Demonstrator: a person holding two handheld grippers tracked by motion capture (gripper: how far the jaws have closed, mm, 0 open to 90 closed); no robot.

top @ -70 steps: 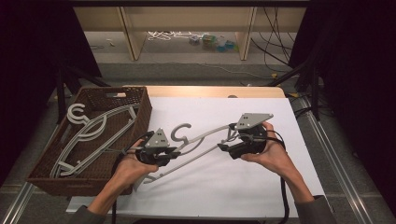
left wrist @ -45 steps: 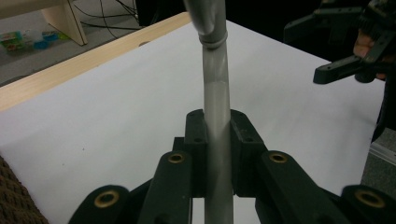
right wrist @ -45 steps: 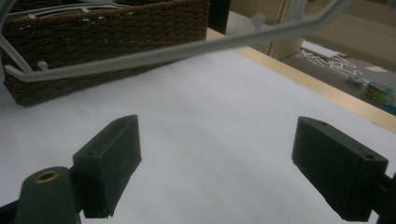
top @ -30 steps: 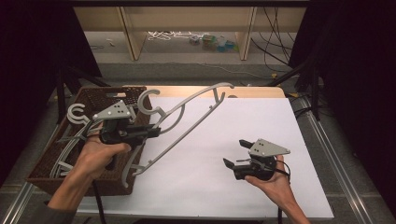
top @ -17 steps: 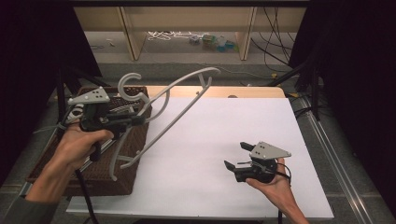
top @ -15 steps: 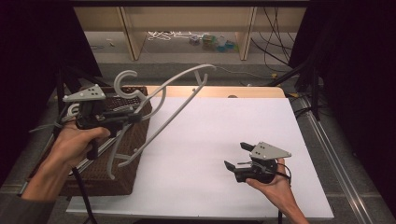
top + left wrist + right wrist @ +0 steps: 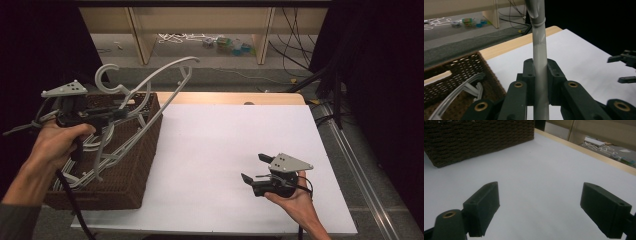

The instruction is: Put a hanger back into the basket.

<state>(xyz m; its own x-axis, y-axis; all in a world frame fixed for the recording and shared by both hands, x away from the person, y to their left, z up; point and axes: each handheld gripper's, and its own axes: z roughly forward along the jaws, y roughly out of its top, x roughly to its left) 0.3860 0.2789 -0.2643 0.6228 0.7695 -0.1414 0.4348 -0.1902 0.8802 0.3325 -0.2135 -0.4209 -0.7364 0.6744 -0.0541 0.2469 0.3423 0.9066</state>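
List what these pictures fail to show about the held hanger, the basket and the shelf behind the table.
- Hanger: in the left gripper view only a stretch of its bar shows; the top edge cuts it off.
- Basket: how many hangers lie inside cannot be counted in the high view; the left hand and the held hanger cover them.
- Small items on the far shelf: too small to identify.
- Basket interior in the right gripper view: hidden by its wall.

High view overhead, gripper views close, sharing basket (image 7: 135, 165)
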